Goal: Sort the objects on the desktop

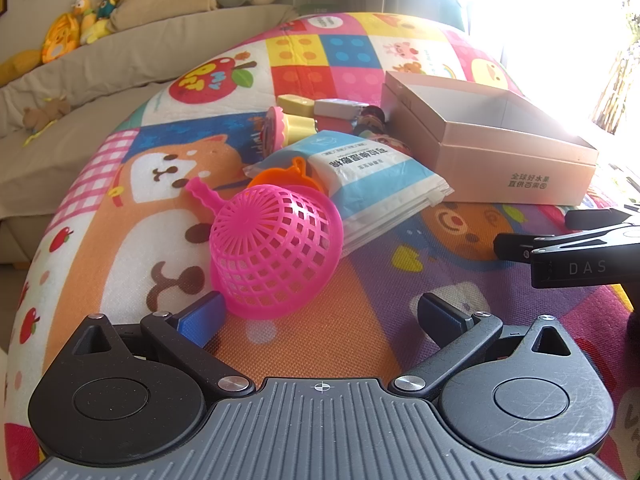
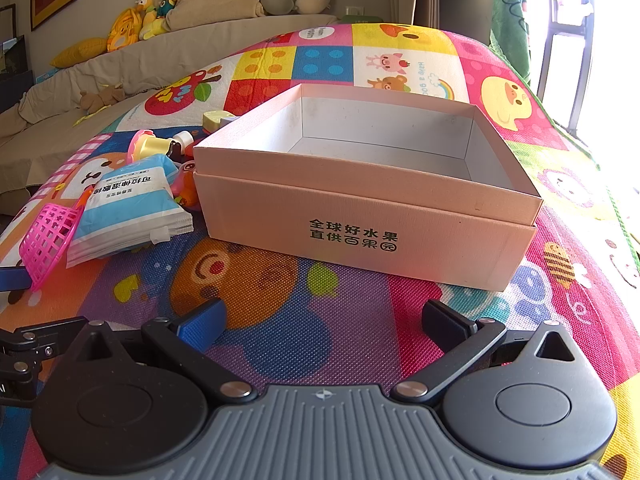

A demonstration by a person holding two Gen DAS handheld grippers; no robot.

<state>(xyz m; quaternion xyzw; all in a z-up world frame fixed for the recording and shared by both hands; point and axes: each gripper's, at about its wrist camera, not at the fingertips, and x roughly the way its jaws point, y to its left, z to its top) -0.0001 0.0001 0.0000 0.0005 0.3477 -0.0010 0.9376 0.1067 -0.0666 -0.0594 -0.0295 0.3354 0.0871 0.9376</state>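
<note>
A pink plastic mesh basket (image 1: 276,248) lies on its side on the colourful play mat, just ahead of my open left gripper (image 1: 320,314); its rim is close to the left fingertip (image 1: 204,314). Behind it lie an orange plastic piece (image 1: 288,176), a blue-and-white packet (image 1: 372,176) and several small toys (image 1: 320,120). An open, empty pink cardboard box (image 2: 360,208) stands in front of my open right gripper (image 2: 324,320), a short way off. The box (image 1: 500,148) is right of the pile in the left wrist view. The basket (image 2: 48,236) and packet (image 2: 128,208) are left of the box in the right wrist view.
The play mat (image 2: 320,344) covers the whole surface. A beige sofa (image 1: 80,80) with plush toys (image 1: 80,20) stands behind it at the left. The right gripper (image 1: 568,252) shows at the right edge of the left wrist view. Bright window light washes out the far right.
</note>
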